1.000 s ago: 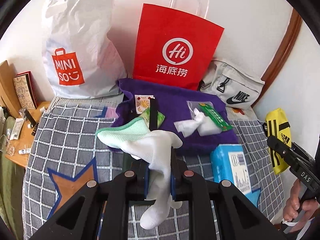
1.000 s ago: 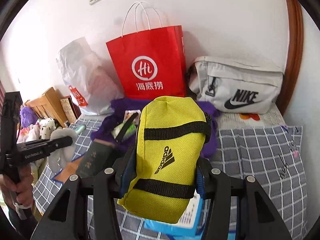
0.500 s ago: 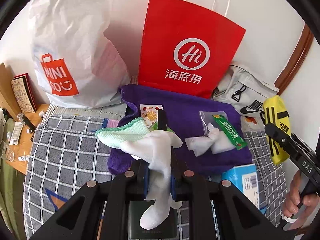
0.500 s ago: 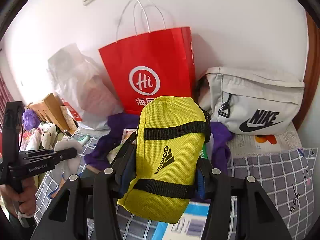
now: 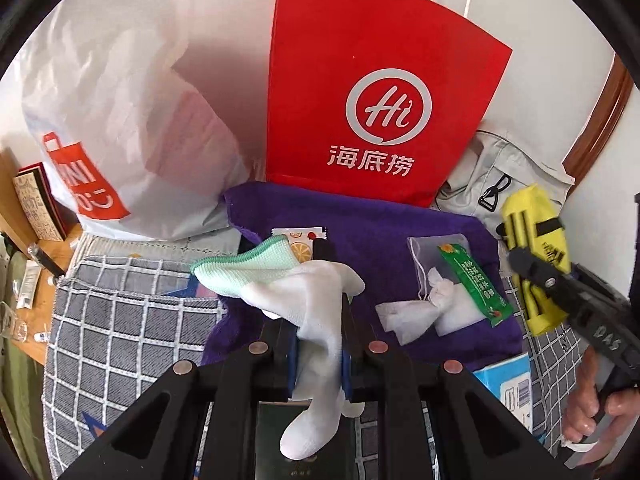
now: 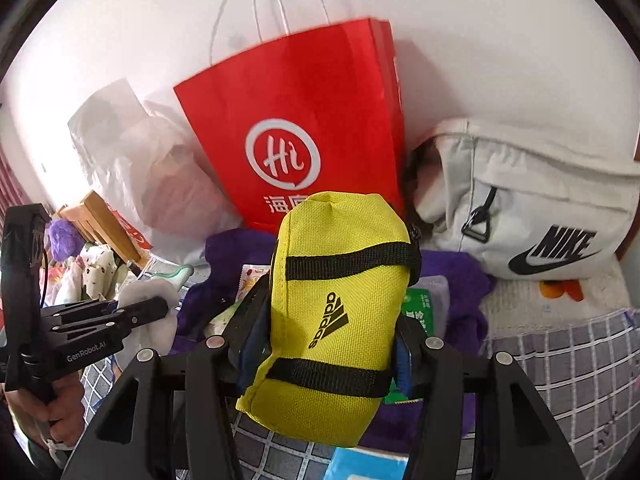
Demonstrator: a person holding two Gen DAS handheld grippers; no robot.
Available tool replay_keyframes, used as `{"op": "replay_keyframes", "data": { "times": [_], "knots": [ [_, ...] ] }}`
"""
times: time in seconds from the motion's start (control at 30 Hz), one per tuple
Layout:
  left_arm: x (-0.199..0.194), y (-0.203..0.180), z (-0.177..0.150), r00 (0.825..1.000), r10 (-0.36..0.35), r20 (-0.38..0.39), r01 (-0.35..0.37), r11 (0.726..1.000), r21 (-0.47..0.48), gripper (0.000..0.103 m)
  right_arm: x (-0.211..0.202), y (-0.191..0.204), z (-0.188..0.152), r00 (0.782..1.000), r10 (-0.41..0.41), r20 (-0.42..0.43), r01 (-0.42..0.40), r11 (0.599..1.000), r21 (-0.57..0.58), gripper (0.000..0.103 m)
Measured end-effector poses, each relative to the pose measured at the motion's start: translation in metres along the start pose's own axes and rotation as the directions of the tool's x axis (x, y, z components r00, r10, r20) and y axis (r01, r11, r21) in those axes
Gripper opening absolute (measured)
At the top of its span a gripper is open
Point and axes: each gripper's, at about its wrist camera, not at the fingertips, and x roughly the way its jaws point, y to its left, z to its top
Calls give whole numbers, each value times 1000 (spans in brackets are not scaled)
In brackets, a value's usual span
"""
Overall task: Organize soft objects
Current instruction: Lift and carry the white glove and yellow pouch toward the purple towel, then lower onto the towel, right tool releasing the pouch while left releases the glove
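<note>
Left gripper (image 5: pixel 319 360) clamped on white sock (image 5: pixel 316 344), right gripper (image 6: pixel 326 356) clamped on yellow pouch (image 6: pixel 336 320), both over purple towel (image 5: pixel 372 224) fronting red bag (image 5: pixel 376 88).

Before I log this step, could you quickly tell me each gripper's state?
Left gripper: closed on a white sock with mint-green cuff.
Right gripper: closed on a yellow fabric Adidas pouch.
</note>
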Motion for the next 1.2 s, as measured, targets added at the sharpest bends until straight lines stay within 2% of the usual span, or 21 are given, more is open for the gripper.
{"op": "replay_keyframes", "data": {
  "times": [0.23, 0.3, 0.47, 0.6, 0.73, 0.83, 1.07, 1.2],
  "knots": [
    [26, -5, 13, 1000, -27, 4, 27, 1000, 12, 16, 15, -8, -4, 999, -20, -35, 19, 1000, -15, 53],
    [36, -4, 14, 1000, -16, -23, 16, 1000, 17, 16, 18, -10, -5, 999, -30, -41, 28, 999, -26, 53],
    [46, 4, 15, 999, -29, -32, 29, 1000, -1, 16, 32, -21, -7, 997, -30, -68, 30, 1000, 0, 54],
    [50, 7, 14, 996, -75, -38, 75, 997, -16, 16, 41, -29, -9, 996, -33, -87, 35, 999, 22, 54],
    [54, 6, 13, 997, -79, -20, 79, 997, -15, 16, 48, -32, -11, 994, -46, -98, 47, 999, 15, 54],
    [59, 6, 11, 994, -106, -34, 105, 994, -27, 16, 54, -33, -13, 993, -23, -112, 25, 999, 22, 54],
    [66, 1, 9, 997, -67, -37, 66, 998, -18, 17, 73, -37, -19, 985, -33, -168, 43, 997, 59, 58],
    [68, 1, 8, 995, -92, -47, 90, 995, -30, 18, 76, -38, -21, 981, -56, -184, 69, 996, 60, 62]
  ]
}}
